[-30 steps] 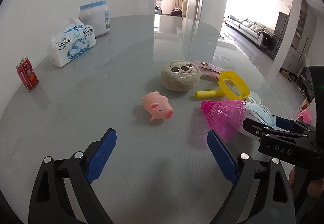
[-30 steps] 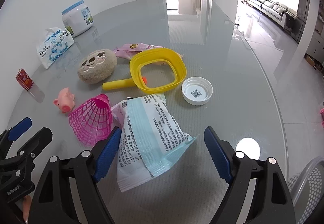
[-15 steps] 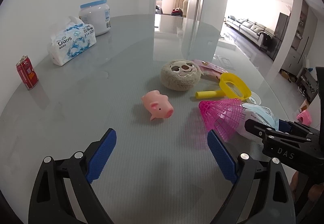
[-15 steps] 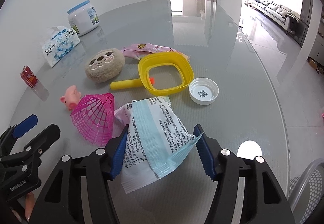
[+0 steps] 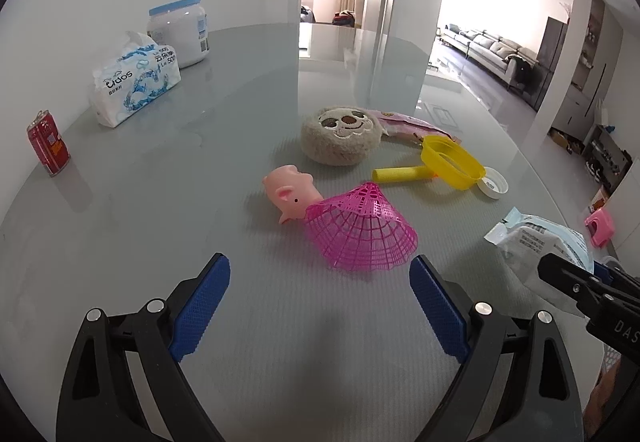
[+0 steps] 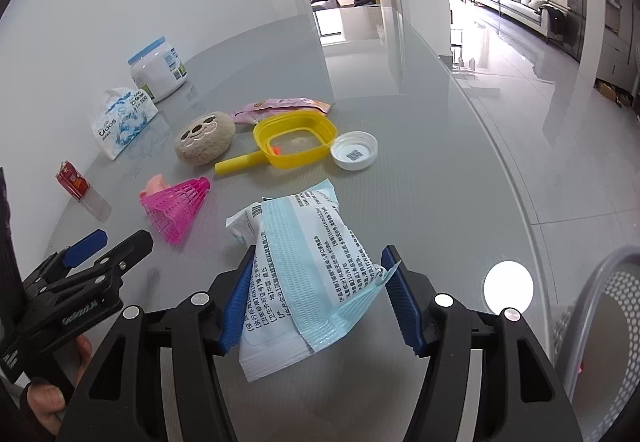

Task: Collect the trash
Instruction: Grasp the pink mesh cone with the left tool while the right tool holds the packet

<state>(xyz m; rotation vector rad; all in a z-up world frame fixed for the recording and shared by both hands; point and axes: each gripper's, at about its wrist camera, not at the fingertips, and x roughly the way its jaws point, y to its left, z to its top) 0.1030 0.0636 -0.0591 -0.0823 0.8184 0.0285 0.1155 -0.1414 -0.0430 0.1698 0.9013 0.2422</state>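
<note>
The right gripper [image 6: 320,294] is clamping its fingers on the blue-and-white packet [image 6: 304,262], lifting it off the counter [image 6: 440,202] — away from the pink shuttlecock [image 6: 176,206] it lay beside. The left gripper [image 5: 320,306] is idling, fingers apart — the mesh bin [image 6: 600,322] seems next.

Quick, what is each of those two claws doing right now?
Left gripper: open, holding nothing.
Right gripper: closed on the packet, which is lifted off the table.
</note>
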